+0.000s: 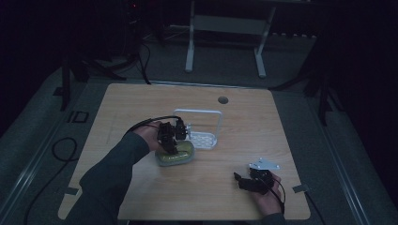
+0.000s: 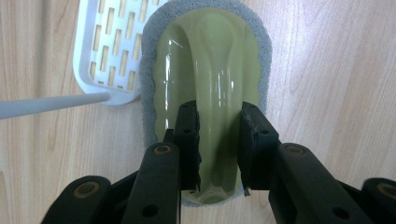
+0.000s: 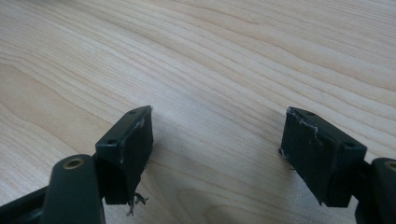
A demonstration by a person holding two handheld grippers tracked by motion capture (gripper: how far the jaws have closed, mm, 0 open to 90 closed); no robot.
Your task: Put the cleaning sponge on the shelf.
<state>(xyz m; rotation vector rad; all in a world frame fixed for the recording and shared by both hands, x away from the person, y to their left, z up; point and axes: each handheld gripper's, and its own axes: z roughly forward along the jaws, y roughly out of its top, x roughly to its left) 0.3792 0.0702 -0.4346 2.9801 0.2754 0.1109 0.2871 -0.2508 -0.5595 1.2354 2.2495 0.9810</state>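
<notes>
A pale green scrubber (image 1: pixel 182 153) with a grey sponge base lies on the wooden table (image 1: pixel 244 122), left of centre. In the left gripper view the scrubber (image 2: pixel 210 60) has a glossy raised grip down its middle. My left gripper (image 2: pixel 218 140) comes down on it from above, its jaws pressed against both sides of that grip. In the high view the left gripper (image 1: pixel 170 140) covers the scrubber's left half. My right gripper (image 1: pixel 240 180) rests low near the front right of the table. In its own view the right gripper (image 3: pixel 217 149) is open over bare wood.
A white slotted rack (image 1: pixel 202 138) with a tall wire loop stands just right of the scrubber, and its slotted base (image 2: pixel 109 56) touches the sponge's edge. A round cable hole (image 1: pixel 223 100) sits near the table's far edge. Cables (image 1: pixel 61 150) lie on the floor at left.
</notes>
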